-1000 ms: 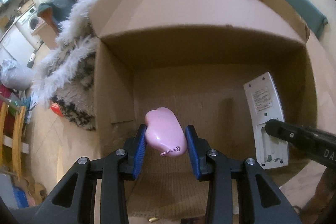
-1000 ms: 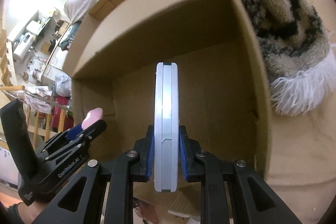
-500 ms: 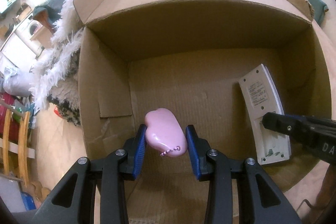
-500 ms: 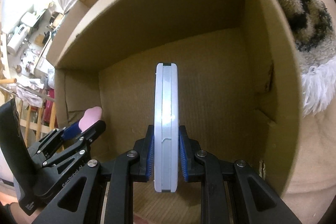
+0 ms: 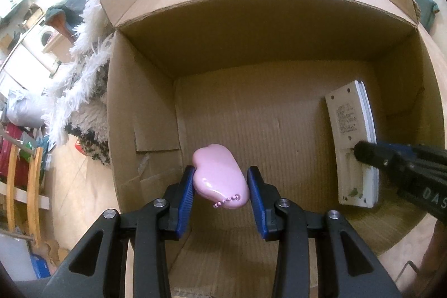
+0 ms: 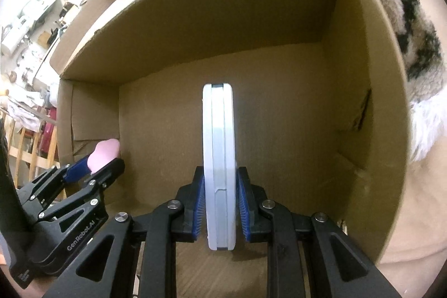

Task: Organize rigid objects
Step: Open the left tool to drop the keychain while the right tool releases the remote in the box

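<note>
A home: washing machine (image 5: 47, 37), shaggy rug (image 5: 83, 91).

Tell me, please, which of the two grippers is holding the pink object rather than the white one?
The left gripper holds the glossy pink heart-shaped charm with a bead chain. The right gripper instead clamps the flat white remote, edge-on, over the cardboard box.

The box (image 5: 145, 113) is matt brown cardboard, its floor ribbed. The pink charm (image 5: 219, 175) is glossy smooth plastic with a bead chain. The remote (image 6: 219, 158) is matt white plastic. The tongs (image 5: 220, 192) have ridged blue pads (image 5: 185, 197). The rug (image 5: 83, 80) is shaggy.
</note>
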`<move>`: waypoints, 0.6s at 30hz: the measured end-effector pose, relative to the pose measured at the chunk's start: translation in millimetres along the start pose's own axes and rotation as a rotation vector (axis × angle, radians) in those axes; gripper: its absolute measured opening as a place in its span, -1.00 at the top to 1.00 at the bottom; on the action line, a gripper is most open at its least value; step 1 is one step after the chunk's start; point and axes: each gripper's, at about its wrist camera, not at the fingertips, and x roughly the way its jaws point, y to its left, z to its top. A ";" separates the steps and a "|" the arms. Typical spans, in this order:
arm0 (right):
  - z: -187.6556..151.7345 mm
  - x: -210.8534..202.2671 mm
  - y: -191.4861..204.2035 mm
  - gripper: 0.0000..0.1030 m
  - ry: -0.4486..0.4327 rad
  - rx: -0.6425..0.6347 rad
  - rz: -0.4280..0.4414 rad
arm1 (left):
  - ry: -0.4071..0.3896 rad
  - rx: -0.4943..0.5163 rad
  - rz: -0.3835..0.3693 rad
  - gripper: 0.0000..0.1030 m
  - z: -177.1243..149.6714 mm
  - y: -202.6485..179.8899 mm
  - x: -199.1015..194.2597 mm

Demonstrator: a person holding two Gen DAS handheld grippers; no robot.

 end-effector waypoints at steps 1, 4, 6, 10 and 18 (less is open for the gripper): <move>-0.4 -1.7 2.1 0.55 -0.008 -0.006 -0.005 | 0.002 0.002 0.002 0.33 0.2 -0.1 0.1; -1.7 -10.8 6.8 0.54 -0.050 -0.034 -0.016 | 0.001 0.005 0.010 0.21 0.0 0.3 -0.9; -0.6 -17.0 11.8 0.54 -0.084 -0.061 -0.032 | -0.007 0.006 0.011 -0.10 0.0 0.3 -3.4; -0.7 -25.5 16.2 0.33 -0.118 -0.084 -0.025 | -0.042 0.010 0.004 -0.35 0.6 -0.2 -10.6; 0.5 -29.5 17.3 -0.43 -0.137 -0.102 -0.011 | -0.034 0.009 0.009 -0.36 3.0 0.9 -9.4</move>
